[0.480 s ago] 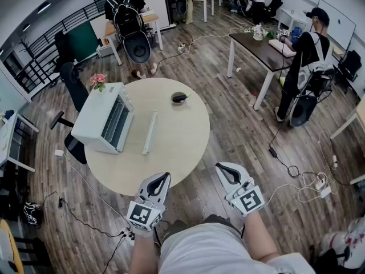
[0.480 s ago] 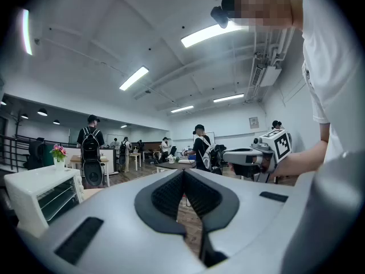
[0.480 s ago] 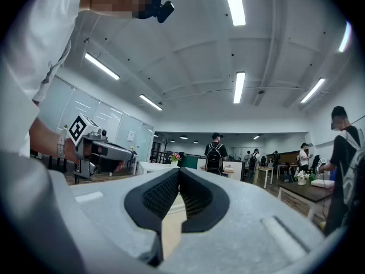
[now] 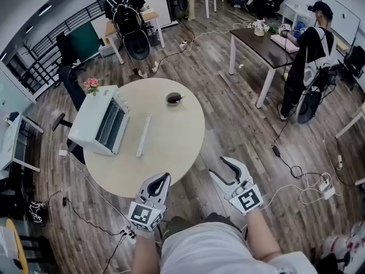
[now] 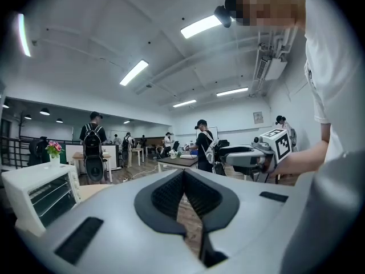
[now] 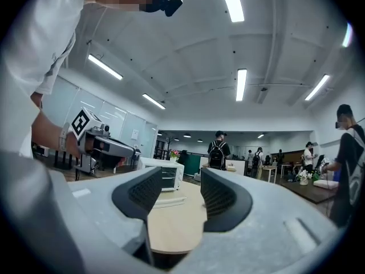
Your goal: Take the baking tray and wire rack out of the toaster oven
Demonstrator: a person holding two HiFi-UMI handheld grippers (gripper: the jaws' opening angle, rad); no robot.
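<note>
A white toaster oven stands at the left edge of the round table, its front facing right; I cannot tell tray from rack inside it. A long pale flat strip lies on the table just right of the oven. Both grippers hang off the table's near edge, well short of the oven. My left gripper is shut and empty, its pads touching. My right gripper stands open with nothing between its fingers. The oven shows beyond the right jaws.
A small dark object lies at the table's far side, pink flowers behind the oven. A black chair stands at the left. Cables run over the wood floor at the right. People stand by desks further off.
My right gripper's jaws have opened; they looked closed half a second ago. The left gripper has stayed put, and the table sits slightly further left in the view.
</note>
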